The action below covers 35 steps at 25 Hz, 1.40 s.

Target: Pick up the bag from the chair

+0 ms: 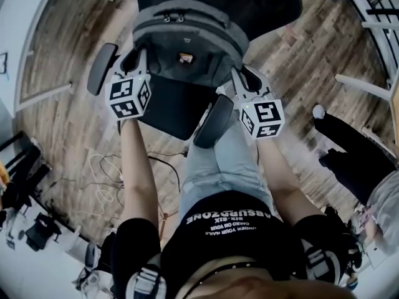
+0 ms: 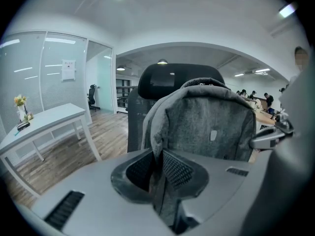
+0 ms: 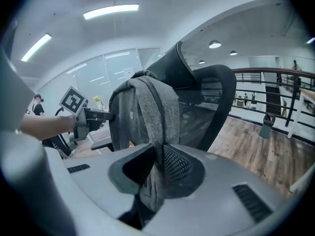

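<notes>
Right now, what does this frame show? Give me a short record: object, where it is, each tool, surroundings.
object: grey bag
location: in front of the black chair backrest, over its seat; whether it touches the seat cannot be told
left tool: shut on the bag's grey fabric, at its left side
right tool: shut on the bag's grey fabric, at its right side
bag pose: upright, held between both tools
surroundings: wood floor, white table
</notes>
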Motion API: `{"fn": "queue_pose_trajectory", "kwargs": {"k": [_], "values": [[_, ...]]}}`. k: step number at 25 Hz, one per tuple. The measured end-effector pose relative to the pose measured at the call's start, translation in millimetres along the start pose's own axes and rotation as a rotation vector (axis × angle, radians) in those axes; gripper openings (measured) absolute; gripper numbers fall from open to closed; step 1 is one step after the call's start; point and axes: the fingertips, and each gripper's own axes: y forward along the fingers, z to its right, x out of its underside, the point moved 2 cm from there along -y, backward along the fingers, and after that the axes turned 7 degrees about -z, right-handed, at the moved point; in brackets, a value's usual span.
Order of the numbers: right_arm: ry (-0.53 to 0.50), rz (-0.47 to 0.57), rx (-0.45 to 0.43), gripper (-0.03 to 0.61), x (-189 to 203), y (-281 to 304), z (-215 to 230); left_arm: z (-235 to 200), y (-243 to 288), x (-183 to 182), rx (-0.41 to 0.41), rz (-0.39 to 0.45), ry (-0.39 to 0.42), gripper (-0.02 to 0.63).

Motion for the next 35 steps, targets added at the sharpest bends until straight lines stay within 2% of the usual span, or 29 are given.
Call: {"fn": "queue_pose_trajectory", "kwargs": {"k": [7, 18, 35], "values": [[-0.022, 0.070, 0.011, 0.067, -35.8, -31.8, -5.5, 7.0, -38.4, -36.6, 0.004, 0.067, 0.034, 0.063], [-0.028, 0.133, -0.007, 0.067, -73.0, -81.3, -23.3, 16.9, -97.9, -74.7, -0.013, 0.129, 0.062, 0.063], [-0.064, 0.241, -0.040, 0.067, -113.9, -146.3, -54.6, 26.1, -180.6, -113.0, -0.029, 0.228, 0.087, 0.062]]}}
